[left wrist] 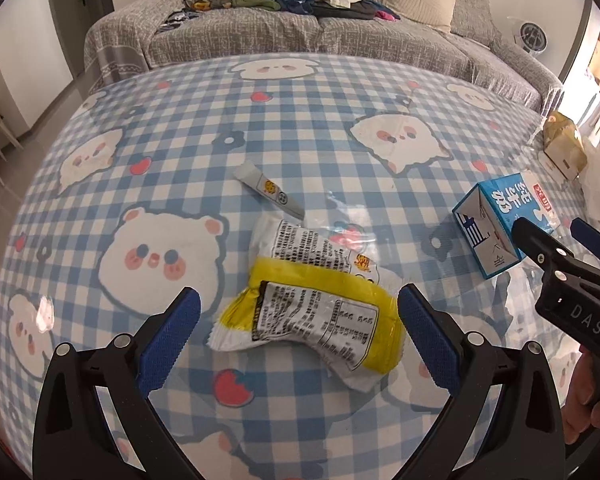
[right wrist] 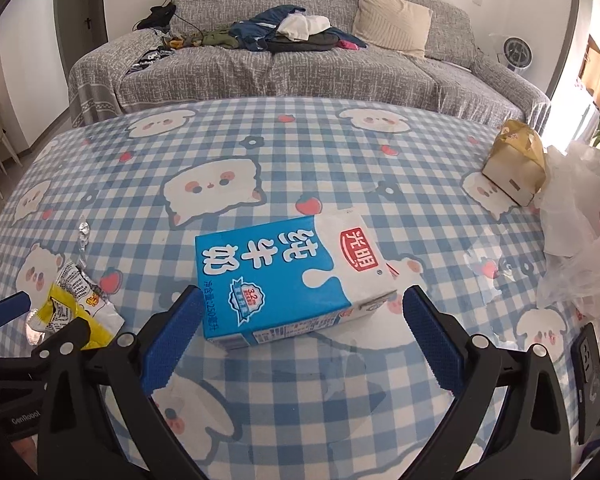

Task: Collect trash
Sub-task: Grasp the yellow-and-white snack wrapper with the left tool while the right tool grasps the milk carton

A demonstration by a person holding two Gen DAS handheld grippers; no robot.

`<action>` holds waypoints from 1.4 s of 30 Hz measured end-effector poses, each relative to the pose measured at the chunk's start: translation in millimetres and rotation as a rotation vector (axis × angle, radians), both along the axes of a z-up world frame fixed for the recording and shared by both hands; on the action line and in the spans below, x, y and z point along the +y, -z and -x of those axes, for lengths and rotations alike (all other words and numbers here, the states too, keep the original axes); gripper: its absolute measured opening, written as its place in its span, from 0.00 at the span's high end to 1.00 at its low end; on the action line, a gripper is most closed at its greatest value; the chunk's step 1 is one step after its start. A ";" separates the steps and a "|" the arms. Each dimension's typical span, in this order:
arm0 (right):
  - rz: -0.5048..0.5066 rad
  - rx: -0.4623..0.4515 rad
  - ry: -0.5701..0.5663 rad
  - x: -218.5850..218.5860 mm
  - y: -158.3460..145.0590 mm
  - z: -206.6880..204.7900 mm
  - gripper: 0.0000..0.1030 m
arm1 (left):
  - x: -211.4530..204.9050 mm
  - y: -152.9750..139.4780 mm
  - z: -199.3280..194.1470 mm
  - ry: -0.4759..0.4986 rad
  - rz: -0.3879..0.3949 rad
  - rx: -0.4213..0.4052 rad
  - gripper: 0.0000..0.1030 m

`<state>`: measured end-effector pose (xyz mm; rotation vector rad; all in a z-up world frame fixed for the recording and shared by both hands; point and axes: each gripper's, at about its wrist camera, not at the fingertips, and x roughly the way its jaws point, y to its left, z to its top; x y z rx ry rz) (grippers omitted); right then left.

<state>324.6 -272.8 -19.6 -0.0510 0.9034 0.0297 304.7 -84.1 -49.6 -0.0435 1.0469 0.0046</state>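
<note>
Both grippers are lined up for a first pick, and nothing has been lifted yet. The left gripper [left wrist: 299, 312] is spread wide with its blue pads on either side of the yellow and white wrapper [left wrist: 312, 312], which lies crumpled near the middle of the table [left wrist: 180, 120], toward the near edge. The right gripper [right wrist: 303, 316] is spread just as wide around the near end of the milk carton [right wrist: 284, 276], which lies flat on its side, further toward the right edge. Neither pair of pads appears to touch its target, though the fisheye makes the gap hard to judge. A small white tube [left wrist: 269, 190] lies just beyond the wrapper, toward the far edge, and a clear scrap of film [left wrist: 348, 224] sits beside it. A paper box [right wrist: 514, 168] and a loose plastic bag [right wrist: 580, 240] rest at the right edge; the bag looks like the likely place for the trash. The next move calls for easing each gripper lower, then closing: gently on the carton so it does not crush, and firmly on the thin wrapper so it does not slip.
</note>
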 end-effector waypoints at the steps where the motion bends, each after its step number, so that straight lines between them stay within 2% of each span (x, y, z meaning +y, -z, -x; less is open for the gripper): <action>1: -0.001 0.003 0.000 0.8 1.2 -1.0 0.07 | -0.5 2.0 -1.6 -0.002 0.003 0.005 0.06; 4: -0.015 0.004 0.005 0.8 2.1 -1.8 0.08 | -2.2 6.6 -3.6 -0.004 0.026 0.019 0.07; 14: 0.002 0.022 -0.009 7.6 14.2 -1.2 0.08 | -6.0 9.9 -3.1 -0.002 0.013 0.012 0.14; 16: 0.004 0.025 -0.009 8.7 16.0 -1.7 0.15 | -6.6 9.9 -3.8 0.002 0.014 0.010 0.15; 22: 0.001 0.043 -0.011 11.6 22.4 -4.5 0.34 | -8.9 9.4 -2.8 0.016 0.021 -0.001 0.28; 24: 0.003 0.045 -0.015 12.3 23.5 -4.9 0.37 | -11.5 9.0 -2.6 0.026 0.016 -0.005 0.32; 27: 0.002 0.035 -0.016 10.9 20.7 -4.4 0.35 | -14.7 9.0 -1.6 0.034 0.000 -0.009 0.34; 28: 0.015 0.037 -0.009 10.1 18.5 -4.8 0.26 | -15.2 9.2 -1.6 0.033 -0.001 -0.009 0.34; 30: 0.002 0.016 -0.002 5.9 11.1 -3.8 0.17 | -14.8 9.1 -1.8 0.031 0.002 -0.009 0.34; 35: -0.055 0.009 0.069 -5.6 -5.0 -10.2 0.11 | -12.7 7.4 -1.1 0.022 0.014 -0.008 0.35; 40: -0.143 0.087 0.190 -19.0 3.1 -27.8 0.09 | -9.0 5.1 2.0 0.014 0.015 -0.014 0.36; 42: -0.178 0.086 0.233 -22.7 4.9 -33.9 0.09 | -7.7 4.5 2.7 0.013 0.016 -0.016 0.37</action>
